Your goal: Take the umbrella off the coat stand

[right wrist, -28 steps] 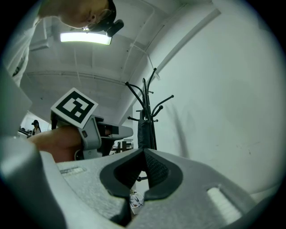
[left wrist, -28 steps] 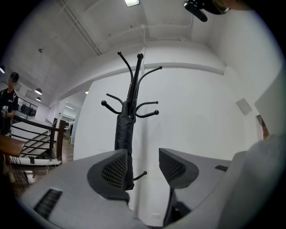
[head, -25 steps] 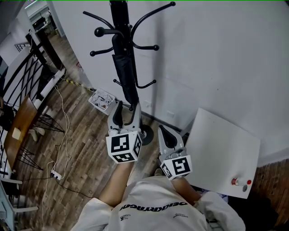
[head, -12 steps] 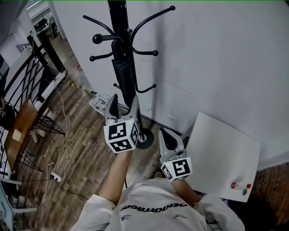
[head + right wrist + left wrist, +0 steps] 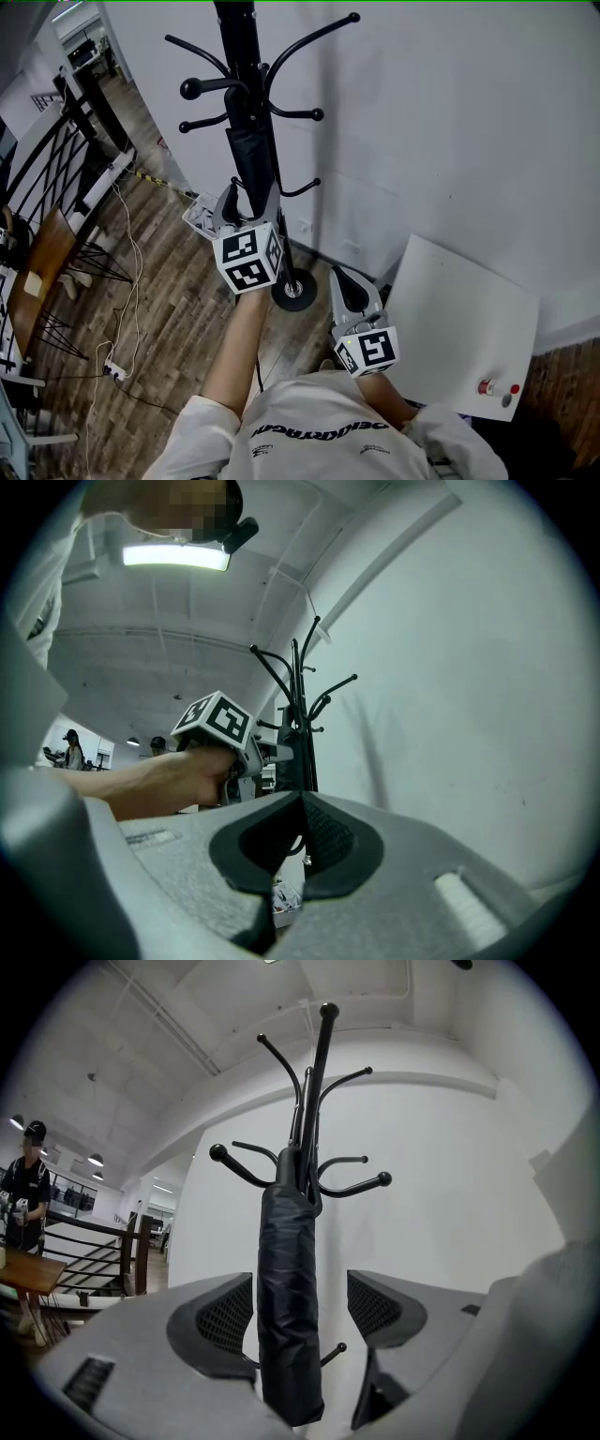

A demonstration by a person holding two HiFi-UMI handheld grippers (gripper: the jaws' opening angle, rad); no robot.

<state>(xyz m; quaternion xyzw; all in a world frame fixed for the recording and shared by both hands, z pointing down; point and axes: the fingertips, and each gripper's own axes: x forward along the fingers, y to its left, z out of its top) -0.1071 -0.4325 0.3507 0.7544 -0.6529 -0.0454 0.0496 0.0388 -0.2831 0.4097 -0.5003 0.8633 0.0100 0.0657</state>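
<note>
Between left claw (image 5: 249, 194) jaws, just opened wide, umbrella (image 5: 289, 1269) hangs untouched; coat stand (image 5: 239, 47) top cut off; right claw (image 5: 342, 277) pinched closed.

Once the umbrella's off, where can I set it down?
The white panel on your right is bare except small items at its near corner. Wood floor left of the stand's base is open; further left, cables and a table crowd it.

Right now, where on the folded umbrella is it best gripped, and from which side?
Probably the lower half of the umbrella, approached level from the room side opposite the wall: it hangs upright, a slim bundle against the coat stand, larger hooks above. The left tongs, jaws just opened wider, straddle it without pressing.
</note>
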